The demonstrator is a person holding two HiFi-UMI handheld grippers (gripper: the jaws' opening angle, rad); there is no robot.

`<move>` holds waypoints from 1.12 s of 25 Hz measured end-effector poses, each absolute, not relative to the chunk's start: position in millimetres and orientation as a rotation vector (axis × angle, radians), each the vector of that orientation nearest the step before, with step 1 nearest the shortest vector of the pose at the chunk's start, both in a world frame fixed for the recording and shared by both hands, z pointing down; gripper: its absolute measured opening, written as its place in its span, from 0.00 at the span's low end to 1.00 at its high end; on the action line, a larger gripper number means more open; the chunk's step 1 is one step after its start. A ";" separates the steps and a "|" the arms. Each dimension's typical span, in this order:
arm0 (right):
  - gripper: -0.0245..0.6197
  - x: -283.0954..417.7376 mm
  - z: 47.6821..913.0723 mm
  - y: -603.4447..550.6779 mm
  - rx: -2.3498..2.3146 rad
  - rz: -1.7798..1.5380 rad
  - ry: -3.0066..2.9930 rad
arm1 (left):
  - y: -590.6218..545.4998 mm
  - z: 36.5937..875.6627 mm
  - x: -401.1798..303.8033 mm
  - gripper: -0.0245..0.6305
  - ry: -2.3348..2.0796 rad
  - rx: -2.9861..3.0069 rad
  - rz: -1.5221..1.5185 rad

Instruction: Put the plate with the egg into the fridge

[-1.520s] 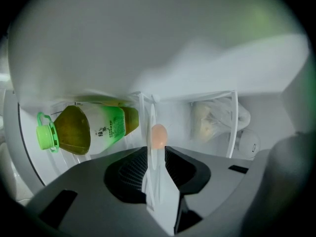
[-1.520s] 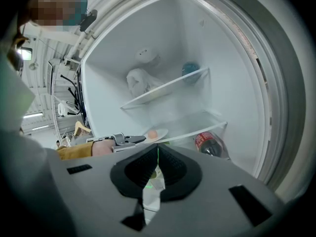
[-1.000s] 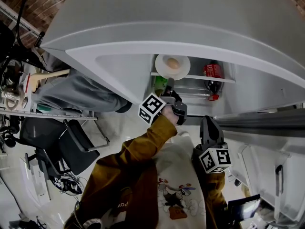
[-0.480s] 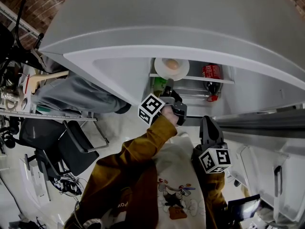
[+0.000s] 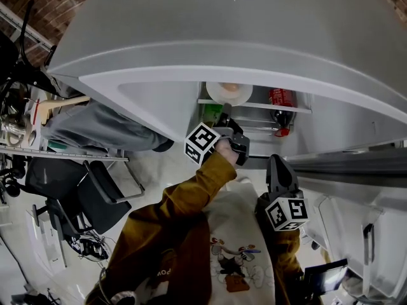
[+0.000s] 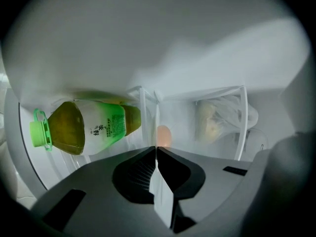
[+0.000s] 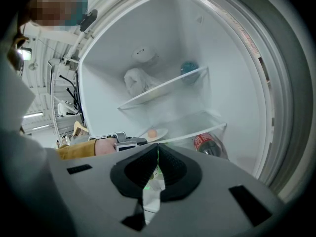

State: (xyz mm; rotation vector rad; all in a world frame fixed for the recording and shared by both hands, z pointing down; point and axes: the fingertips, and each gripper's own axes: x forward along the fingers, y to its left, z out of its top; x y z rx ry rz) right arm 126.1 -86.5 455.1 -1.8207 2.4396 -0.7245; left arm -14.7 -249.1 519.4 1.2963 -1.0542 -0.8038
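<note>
**Fingers (image 6: pixel 133 169) shut on nothing, plate (image 7: pixel 159 133) on the shelf**

Both pairs of fingers are pressed together and empty. The left gripper (image 6: pixel 156 148) has just been closing, with nothing between its fingers. It reaches into the fridge (image 7: pixel 148 33) with its tips just short of the plate. I cannot tell whether they touch the rim. The right gripper (image 7: pixel 158 147) hangs back outside the fridge, in front of the person's chest in the head view.

The plate sits at the front of the lower glass shelf (image 7: pixel 202 122), at the end nearer the left gripper, and the egg (image 7: pixel 152 132) lies on it. In the left gripper view the egg shows just past the fingertips, with a green bottle (image 6: pixel 86 130) close by on its left. A red bottle (image 7: pixel 207 143) lies near the shelf's other end, and a bag (image 7: pixel 139 80) rests on the shelf above.

By my reading the main step is done. The plate with the egg is inside the fridge, it rests on the shelf by itself, and neither gripper has hold of it. What seems left is small: the left gripper has to be drawn straight back without nudging the plate off the front edge. The fridge stands open, but the task does not ask for it to be shut.
</note>
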 end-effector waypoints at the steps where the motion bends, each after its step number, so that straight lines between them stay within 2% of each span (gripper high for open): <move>1: 0.05 126.6 454.8 -87.1 -1.821 -0.725 2.440 | -250.1 519.7 -14.4 0.07 -1.056 1.295 -0.803; 20: 0.05 130.4 452.8 -97.5 -1.782 -0.720 2.449 | -259.2 518.8 -15.1 0.08 -1.104 1.320 -0.763; 28: 0.05 123.6 451.4 -93.5 -1.774 -0.716 2.452 | -256.5 514.5 -14.0 0.21 -1.089 1.341 -0.758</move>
